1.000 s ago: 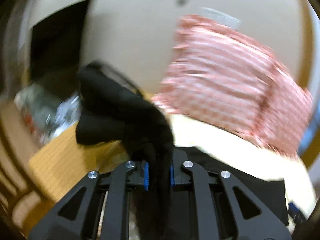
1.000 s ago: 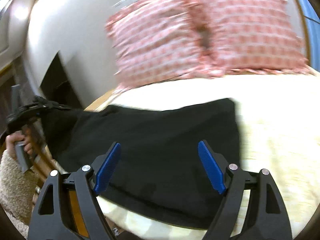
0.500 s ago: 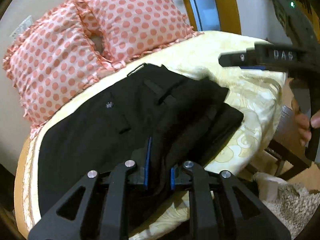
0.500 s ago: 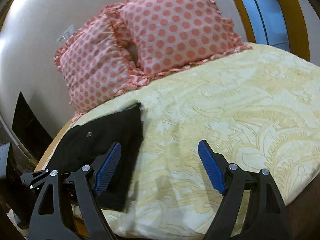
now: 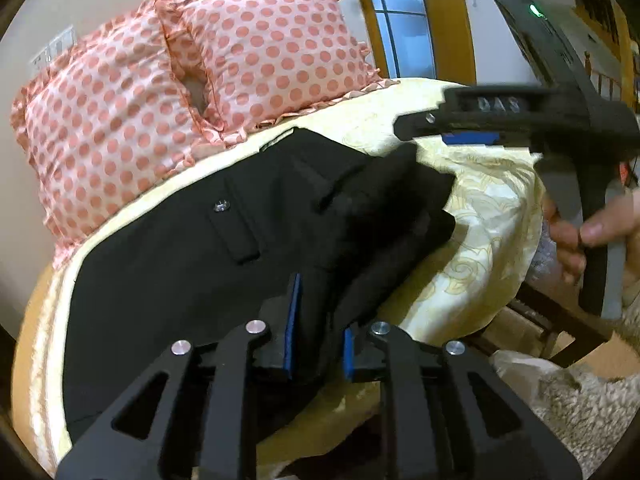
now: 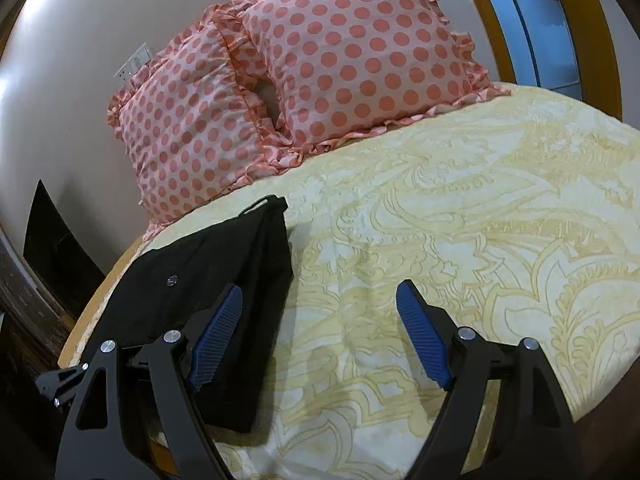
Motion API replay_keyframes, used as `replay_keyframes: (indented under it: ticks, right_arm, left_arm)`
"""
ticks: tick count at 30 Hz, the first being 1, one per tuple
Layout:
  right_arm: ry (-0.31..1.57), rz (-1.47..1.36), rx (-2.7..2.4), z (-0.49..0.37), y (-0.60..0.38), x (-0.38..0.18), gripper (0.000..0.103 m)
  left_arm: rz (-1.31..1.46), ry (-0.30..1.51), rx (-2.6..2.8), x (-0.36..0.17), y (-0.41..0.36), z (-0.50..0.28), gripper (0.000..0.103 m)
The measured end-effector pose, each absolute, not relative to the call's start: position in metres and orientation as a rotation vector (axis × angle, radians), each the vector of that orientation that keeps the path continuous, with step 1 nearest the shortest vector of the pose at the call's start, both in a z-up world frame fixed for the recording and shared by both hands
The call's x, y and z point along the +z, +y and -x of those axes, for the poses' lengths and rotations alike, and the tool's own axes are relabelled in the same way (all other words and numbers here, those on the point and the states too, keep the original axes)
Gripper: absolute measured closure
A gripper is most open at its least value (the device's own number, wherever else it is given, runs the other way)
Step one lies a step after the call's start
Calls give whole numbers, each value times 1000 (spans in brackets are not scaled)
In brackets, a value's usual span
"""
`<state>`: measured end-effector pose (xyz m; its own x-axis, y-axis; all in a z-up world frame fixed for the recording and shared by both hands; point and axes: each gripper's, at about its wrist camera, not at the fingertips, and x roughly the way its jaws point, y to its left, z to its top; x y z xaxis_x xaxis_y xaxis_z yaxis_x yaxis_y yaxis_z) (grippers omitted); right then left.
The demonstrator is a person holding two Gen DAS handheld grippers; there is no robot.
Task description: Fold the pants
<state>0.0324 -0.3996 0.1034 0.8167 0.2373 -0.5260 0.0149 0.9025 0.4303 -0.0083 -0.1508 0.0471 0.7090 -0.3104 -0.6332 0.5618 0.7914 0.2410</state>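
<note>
Black pants [image 5: 192, 264] lie on the yellow bed cover [image 5: 484, 216], one end folded over onto the rest. They also show in the right wrist view [image 6: 216, 264]. My left gripper [image 5: 318, 332] is shut on a fold of the pants at the near edge, cloth bunched between its blue pads. My right gripper [image 6: 320, 328] is open and empty, held above the bed just right of the pants. It also shows in the left wrist view [image 5: 472, 124], held by a hand.
Two pink polka-dot pillows [image 6: 312, 76] lean against the wall at the head of the bed. A wide stretch of yellow patterned bed cover [image 6: 480, 220] lies right of the pants. A window [image 6: 532, 28] is at the back right. A fluffy rug [image 5: 584, 412] lies beside the bed.
My left gripper swung the pants end from off the bed's side over onto the laid-out pants. My right gripper moved right, off the pants, still open.
</note>
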Motion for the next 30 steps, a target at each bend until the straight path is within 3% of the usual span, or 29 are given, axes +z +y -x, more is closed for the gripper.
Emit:
replay_keyframes:
  ticks: [2,3,4,6,11,15,18,25,30]
  right_arm:
    - [569,-410,138,-31,-393,116,22]
    - [548,-393,155,-30,-389,122,22]
    - [522,-364,192,-30,-380,131,22]
    - [512,-318,270,-32,-361,140,22]
    - [586,-276,501,-47,-309,135,22]
    - [728,-252,485,-61,-295,110,22]
    - [776,-236,497,-61,-298,101,22]
    - [768,-351,425,-92,-341,128,21]
    - [909,-395,356,-154,-360,113,21]
  left_arm:
    - [-330,627,-566,61,-136,5,72]
    - [-237,638,-615,70,-122,3,61]
    - [-173,637,-638,77,-110,2,36]
    - [5,565,-602,94,-68,-2,2]
    - [167,573,-361,95,-5,-26,2]
    - [121,641,-292,76,2,-31,2]
    - [69,717,-287,55,-1,-34,3]
    - [33,653,-310,41,3,-23,2]
    - [47,631,-340,41,7,-20,2]
